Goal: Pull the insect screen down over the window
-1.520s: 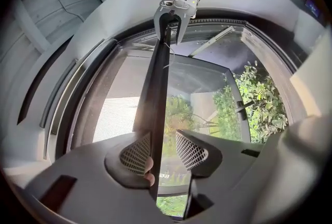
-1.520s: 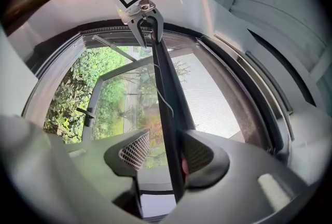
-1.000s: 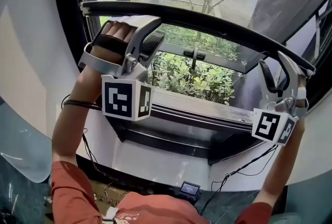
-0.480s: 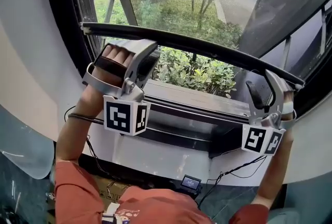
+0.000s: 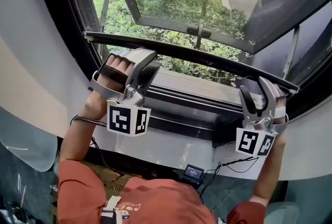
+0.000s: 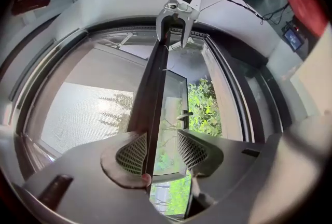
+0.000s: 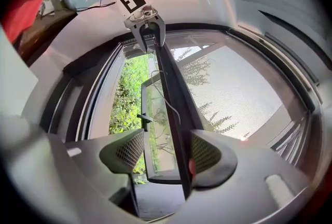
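The insect screen's dark bottom bar (image 5: 207, 57) crosses the window low, a little above the sill, with grey mesh (image 6: 88, 109) stretched above it. My left gripper (image 5: 148, 65) straddles the bar's left part. In the left gripper view the bar (image 6: 150, 93) lies against the left pad and a gap shows at the other; these jaws (image 6: 158, 145) are opening. My right gripper (image 5: 257, 91) straddles the bar's right end. There the bar (image 7: 174, 98) rests by the right pad, with a wide gap on the left of the gripper (image 7: 166, 148). Each gripper view shows the other gripper at the bar's far end.
Beyond the mesh an outward-opened window sash with a black handle (image 5: 199, 31) stands over green shrubs. The dark sill and frame (image 5: 192, 96) run just under the bar. A white curved wall surrounds the window. Cables and a small device (image 5: 194, 171) hang below.
The bar and both grippers have come down the window, towards the sill. More mesh now shows above the bar.
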{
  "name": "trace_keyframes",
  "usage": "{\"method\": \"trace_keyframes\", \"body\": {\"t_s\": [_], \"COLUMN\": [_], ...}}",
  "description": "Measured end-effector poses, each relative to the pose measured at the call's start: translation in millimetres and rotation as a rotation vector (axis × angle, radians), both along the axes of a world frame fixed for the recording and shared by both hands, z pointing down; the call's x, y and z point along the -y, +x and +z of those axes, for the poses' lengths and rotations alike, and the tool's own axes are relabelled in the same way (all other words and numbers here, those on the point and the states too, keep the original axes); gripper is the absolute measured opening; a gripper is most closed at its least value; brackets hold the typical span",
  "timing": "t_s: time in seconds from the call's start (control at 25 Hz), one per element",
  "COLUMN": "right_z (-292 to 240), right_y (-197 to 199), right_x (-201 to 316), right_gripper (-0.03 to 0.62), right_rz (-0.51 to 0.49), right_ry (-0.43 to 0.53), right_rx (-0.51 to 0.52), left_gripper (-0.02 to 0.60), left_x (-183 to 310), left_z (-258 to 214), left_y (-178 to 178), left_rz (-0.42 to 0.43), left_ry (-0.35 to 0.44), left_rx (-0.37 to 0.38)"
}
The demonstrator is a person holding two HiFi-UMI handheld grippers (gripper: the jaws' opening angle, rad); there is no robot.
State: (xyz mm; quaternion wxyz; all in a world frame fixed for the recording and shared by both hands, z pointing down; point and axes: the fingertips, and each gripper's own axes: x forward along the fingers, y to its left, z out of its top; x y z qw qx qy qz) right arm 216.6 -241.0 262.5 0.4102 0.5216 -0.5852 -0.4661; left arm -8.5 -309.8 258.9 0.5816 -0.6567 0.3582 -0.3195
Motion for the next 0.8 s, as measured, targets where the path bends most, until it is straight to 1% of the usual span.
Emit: {"method": "trace_keyframes", "body": {"t_s": [0.24,0.44,0.6,0.68,0.8], "right_z": [31,37,62,81,108], "right_y": [0,-1,-1,-2,-3], "right_x": [-3,-3,-4,-6,-9], "right_gripper": [0.284,0.284,0.284,0.284,0.284], "right_rz": [-0.010,-0.009,-0.013,-0.019,-0.033], "right_ry": [-0.043,-0.060,-0.127,-0.162,-0.220], "right_rx": [0.025,0.038,0.039,0.052,0.078], "left_gripper": [0.173,0.173,0.173,0.173,0.175], "left_x": [-2,-3,-4,-6,-9], "left_z": [31,36,60,79,106], "left_y": [0,1,0,0,-1], "left_rz": [-0.001,-0.003,-0.016,-0.009,0.029], "left_ry": [-0.085,-0.126,-0.192,-0.236,-0.338], "left_rx": [0.013,-0.005,0.043,0.059,0.033]}}
